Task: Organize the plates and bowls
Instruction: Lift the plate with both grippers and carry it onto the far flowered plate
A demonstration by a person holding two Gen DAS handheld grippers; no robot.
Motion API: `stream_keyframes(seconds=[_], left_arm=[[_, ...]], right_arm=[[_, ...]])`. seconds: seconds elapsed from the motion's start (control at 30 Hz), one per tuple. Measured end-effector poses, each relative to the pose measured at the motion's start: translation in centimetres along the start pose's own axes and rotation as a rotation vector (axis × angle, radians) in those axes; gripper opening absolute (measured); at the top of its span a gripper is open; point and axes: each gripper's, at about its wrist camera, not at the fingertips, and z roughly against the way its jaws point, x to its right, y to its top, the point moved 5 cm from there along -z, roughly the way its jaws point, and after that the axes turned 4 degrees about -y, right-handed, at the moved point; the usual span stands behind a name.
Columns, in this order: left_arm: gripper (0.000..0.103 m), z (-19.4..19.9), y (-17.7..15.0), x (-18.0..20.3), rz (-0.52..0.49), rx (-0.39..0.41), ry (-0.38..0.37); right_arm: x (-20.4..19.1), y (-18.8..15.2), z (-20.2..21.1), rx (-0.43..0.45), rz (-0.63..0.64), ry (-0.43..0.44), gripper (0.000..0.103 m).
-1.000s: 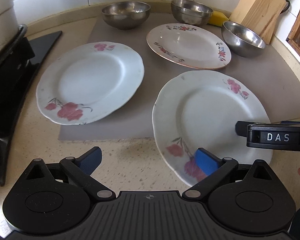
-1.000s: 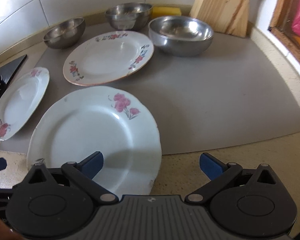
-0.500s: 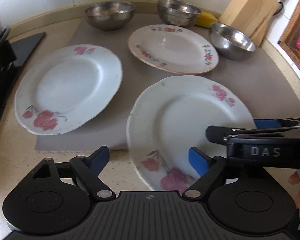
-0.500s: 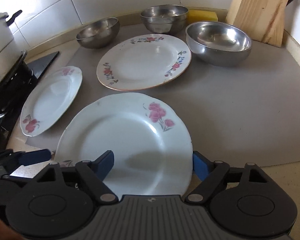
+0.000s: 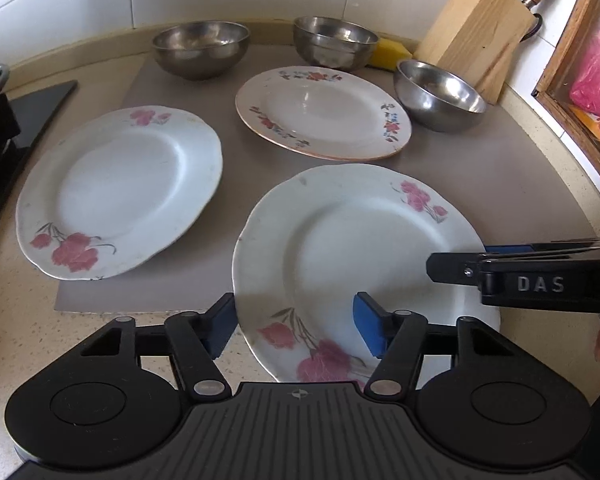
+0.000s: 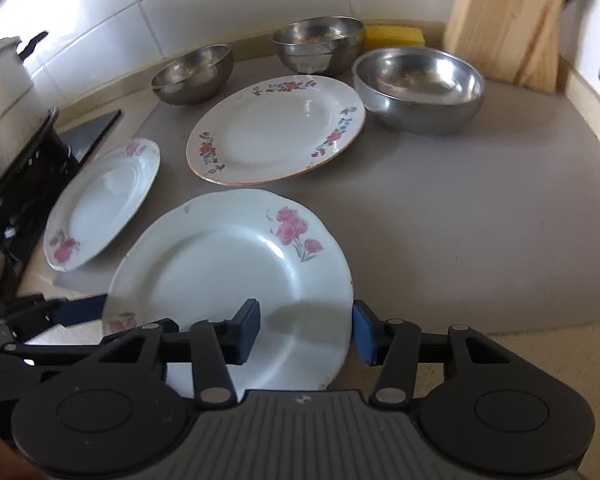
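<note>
**Tongs closing from both sides on the near flowered plate**

Both tongs reach for one white plate with pink flowers (image 5: 364, 248), which lies at the front of a grey mat (image 5: 500, 168) on the speckled bench (image 5: 112, 332). The left tongs (image 5: 294, 326) straddle the plate's near-left rim, one blue pad outside it and one over it; their jaws are closing and not yet pressing. The right tongs (image 6: 306, 330) straddle the near-right rim in the same way, also closing with gaps left. A matching pink-flowered plate (image 5: 120, 192) lies to the left. A plate with a floral border (image 5: 324, 114) lies further back. Three steel bowls (image 5: 200, 48) stand behind, near a yellow sponge (image 5: 392, 50) and a wooden knife block (image 5: 480, 32).
</note>
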Motion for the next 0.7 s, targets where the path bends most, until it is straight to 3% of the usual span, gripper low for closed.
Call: stream_keyframes(seconds=[0.3,0.7], left_arm=[[0.059,0.9,0.8,0.0,0.000,0.020,0.044],[0.061,2.6,3.0,-0.5,0.025,0.077,0.069]], right_arm=[[0.5,0.0,0.3,-0.029,-0.066,0.075,0.029],[-0.5,2.6,2.1,0.038,-0.057,0.113,0.029]])
